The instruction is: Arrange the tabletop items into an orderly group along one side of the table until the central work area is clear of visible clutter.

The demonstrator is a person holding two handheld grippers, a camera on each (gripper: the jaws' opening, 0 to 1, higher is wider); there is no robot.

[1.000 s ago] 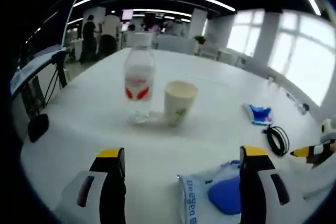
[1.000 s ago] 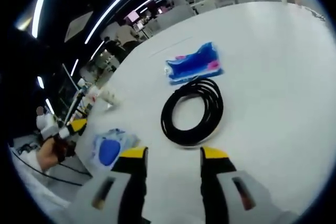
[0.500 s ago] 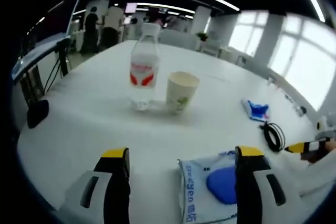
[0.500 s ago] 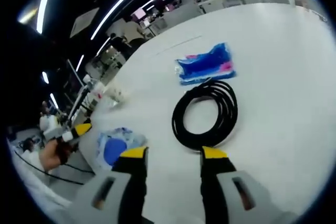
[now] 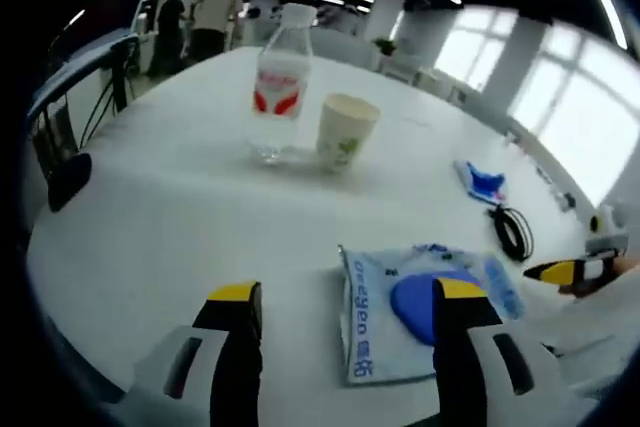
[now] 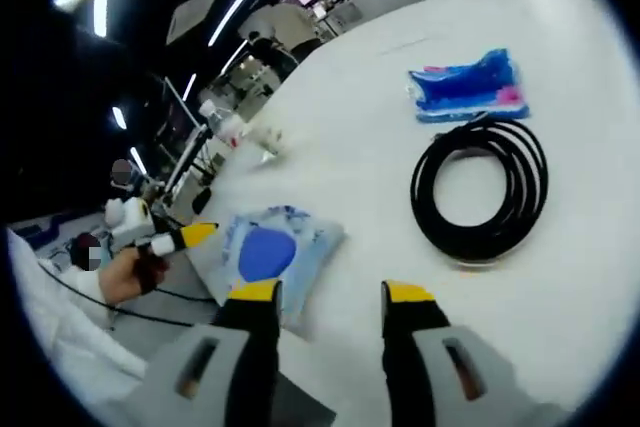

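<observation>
A clear water bottle [image 5: 280, 87] with a red label and a paper cup [image 5: 345, 132] stand side by side on the white table [image 5: 180, 227]. A white-and-blue pouch [image 5: 420, 312] lies flat near the table edge, partly between the jaws of my open left gripper [image 5: 348, 312]. Farther right are a blue packet [image 5: 480, 182] and a coiled black cable [image 5: 510, 232]. My right gripper [image 6: 330, 292] is open above bare table, with the pouch [image 6: 270, 252] to its left, the cable [image 6: 485, 197] to its right and the blue packet [image 6: 465, 87] beyond. The right gripper's yellow tip [image 5: 565, 269] enters the left gripper view.
A black object [image 5: 65, 182] hangs at the table's left edge near a stand. The bottle [image 6: 225, 127] and cup [image 6: 268, 137] look small at the far side. A hand [image 6: 130, 272] holds the left gripper [image 6: 185, 237] off the table edge. People stand far behind.
Both cameras have moved: the left gripper has come closer over the pouch, and the right gripper has swung left, so the cable now sits to its right. The tabletop items have not moved.
</observation>
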